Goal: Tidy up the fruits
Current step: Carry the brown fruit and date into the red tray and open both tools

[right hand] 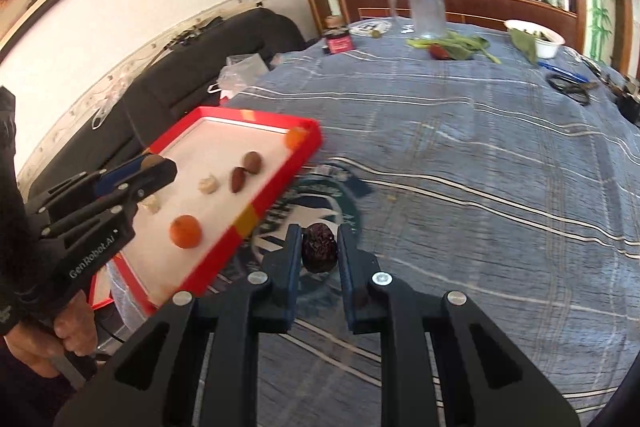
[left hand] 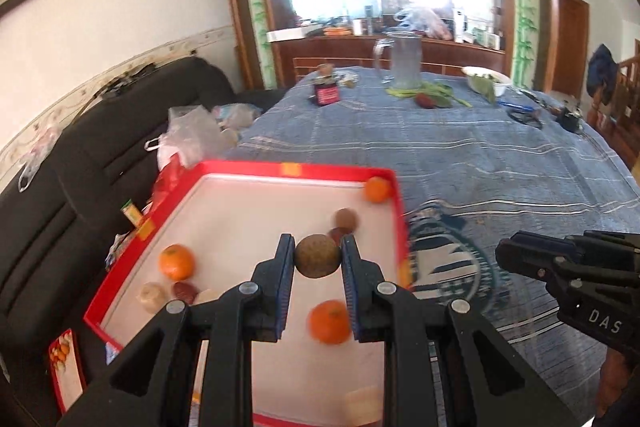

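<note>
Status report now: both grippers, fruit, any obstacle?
Left gripper shut on brown fruit, above red tray. Right gripper shut on dark fruit, above tablecloth. No obstacle seen.

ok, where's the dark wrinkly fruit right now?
Right wrist view: the dark fruit sits clamped in the right tongs, above the blue tablecloth, just right of the red tray.

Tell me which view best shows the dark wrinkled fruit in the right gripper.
The right wrist view: the dark wrinkled fruit sits centred between the right gripper's fingers, clear of the red tray. The left wrist view shows only that gripper's side; the fruit is hidden.
</note>
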